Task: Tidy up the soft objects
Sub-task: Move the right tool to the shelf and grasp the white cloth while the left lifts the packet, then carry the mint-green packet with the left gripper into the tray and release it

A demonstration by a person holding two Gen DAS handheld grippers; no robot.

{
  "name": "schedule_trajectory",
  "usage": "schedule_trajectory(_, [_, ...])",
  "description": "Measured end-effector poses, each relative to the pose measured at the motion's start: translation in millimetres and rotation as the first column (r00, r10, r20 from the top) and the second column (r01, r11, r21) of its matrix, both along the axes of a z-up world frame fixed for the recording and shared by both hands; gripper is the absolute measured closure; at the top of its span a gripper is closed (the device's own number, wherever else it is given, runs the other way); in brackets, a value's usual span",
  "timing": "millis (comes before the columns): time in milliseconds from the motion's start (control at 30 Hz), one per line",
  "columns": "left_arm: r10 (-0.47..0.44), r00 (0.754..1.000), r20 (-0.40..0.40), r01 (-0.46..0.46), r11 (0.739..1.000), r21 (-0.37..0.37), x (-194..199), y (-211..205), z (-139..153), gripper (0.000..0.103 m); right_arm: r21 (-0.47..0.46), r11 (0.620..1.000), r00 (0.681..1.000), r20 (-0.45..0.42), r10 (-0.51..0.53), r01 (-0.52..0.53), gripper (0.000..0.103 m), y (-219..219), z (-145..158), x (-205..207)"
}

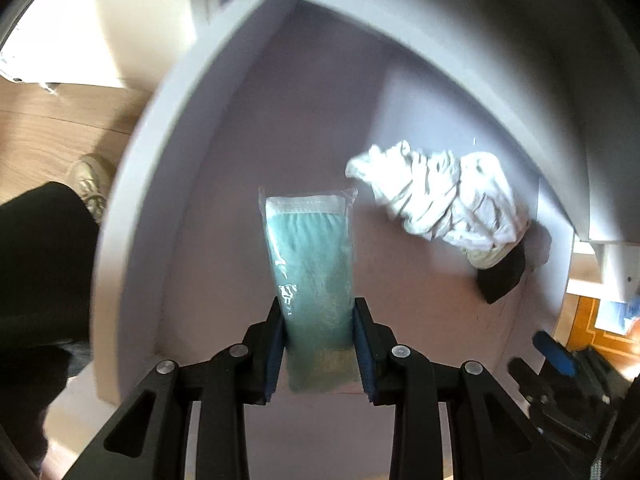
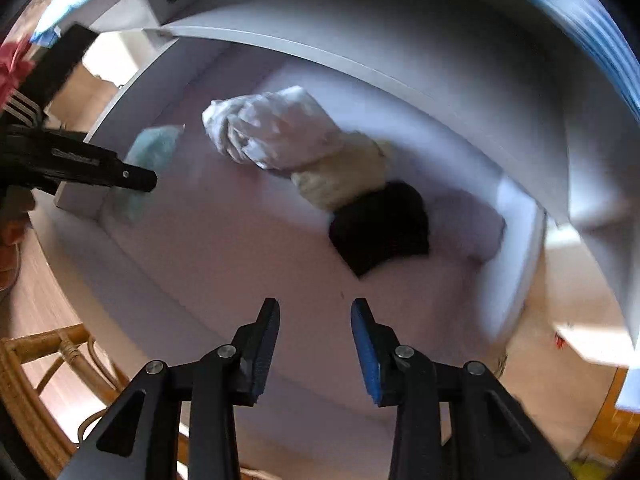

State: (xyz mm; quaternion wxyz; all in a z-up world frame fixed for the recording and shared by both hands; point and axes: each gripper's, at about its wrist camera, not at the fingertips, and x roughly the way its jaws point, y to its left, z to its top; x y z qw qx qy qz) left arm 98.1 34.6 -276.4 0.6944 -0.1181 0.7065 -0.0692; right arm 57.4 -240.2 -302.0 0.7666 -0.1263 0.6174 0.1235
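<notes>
Gripping teal packet (image 1: 316, 276), left tool (image 1: 319, 312)

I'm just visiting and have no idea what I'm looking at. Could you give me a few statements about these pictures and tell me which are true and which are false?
1. The left hand-held gripper is closed on a teal item sealed in a clear packet. True.
2. The right hand-held gripper holds a black cloth. False: its jaws are apart with nothing between them; the black cloth lies on the white shelf.
3. A crumpled white cloth lies on the shelf. True.
4. The black cloth lies far from the other cloths. False: it touches a cream item beside the white cloth.
5. The shelf is dark wood. False: it is white.
</notes>
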Motion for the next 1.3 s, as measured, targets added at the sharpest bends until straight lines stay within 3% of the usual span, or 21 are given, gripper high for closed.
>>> schedule_trajectory(100, [0.001, 1.0, 0.026, -0.002, 0.999, 0.034, -4, 7, 11, 0.071, -0.072, 0.988, 0.989, 0.055, 0.139, -0.135, 0.062, 31, 1, 15])
schedule_trajectory(233, [0.006, 0.998, 0.062, -0.008, 0.999, 0.04, -7, 16, 29, 0.071, -0.193, 0.929, 0.933, 0.114, 0.341, -0.316, 0.061, 76, 0, 31])
schedule_trajectory(367, [0.021, 0.996, 0.084, -0.024, 0.999, 0.035, -11, 26, 41, 0.071, -0.267, 0.866, 0.882, 0.098, 0.46, -0.422, 0.059, 103, -12, 48])
schedule_trajectory(533, [0.059, 0.993, 0.106, -0.061, 0.998, 0.017, -16, 42, 52, 0.071, -0.337, 0.813, 0.856, 0.034, 0.515, -0.476, 0.058, 118, -37, 67])
schedule_trajectory(633, [0.069, 0.991, 0.113, -0.071, 0.997, 0.019, -12, 43, 56, 0.071, -0.399, 0.768, 0.842, -0.017, 0.54, -0.501, 0.054, 126, -58, 72])
schedule_trajectory(700, [0.08, 0.99, 0.115, -0.082, 0.996, 0.016, -14, 40, 55, 0.071, -0.401, 0.758, 0.84, -0.053, 0.541, -0.514, 0.05, 129, -68, 72])
schedule_trajectory(867, [0.113, 0.987, 0.115, -0.115, 0.993, 0.007, -9, 37, 48, 0.071, -0.368, 0.789, 0.86, -0.064, 0.506, -0.491, 0.06, 127, -73, 60])
schedule_trajectory(967, [0.125, 0.985, 0.116, -0.127, 0.992, 0.01, -5, 38, 51, 0.071, -0.374, 0.77, 0.845, -0.083, 0.528, -0.517, 0.069, 129, -75, 38])
schedule_trajectory(1100, [0.117, 0.984, 0.134, -0.12, 0.993, 0.015, -5, 37, 54, 0.071, -0.347, 0.773, 0.842, -0.117, 0.527, -0.531, 0.07, 128, -76, 13])
schedule_trajectory(1167, [0.102, 0.984, 0.148, -0.105, 0.994, 0.012, -6, 34, 57, 0.071, -0.328, 0.806, 0.869, -0.132, 0.477, -0.493, 0.076, 118, -76, 6])
schedule_trajectory(1233, [0.083, 0.983, 0.164, -0.086, 0.996, 0.013, -8, 30, 61, 0.071, -0.257, 0.875, 0.911, -0.16, 0.381, -0.411, 0.076, 98, -72, 9])
schedule_trajectory(1300, [0.056, 0.981, 0.186, -0.059, 0.998, 0.013, -10, 24, 67, 0.071, -0.205, 0.917, 0.935, -0.175, 0.31, -0.342, 0.076, 82, -68, 9])
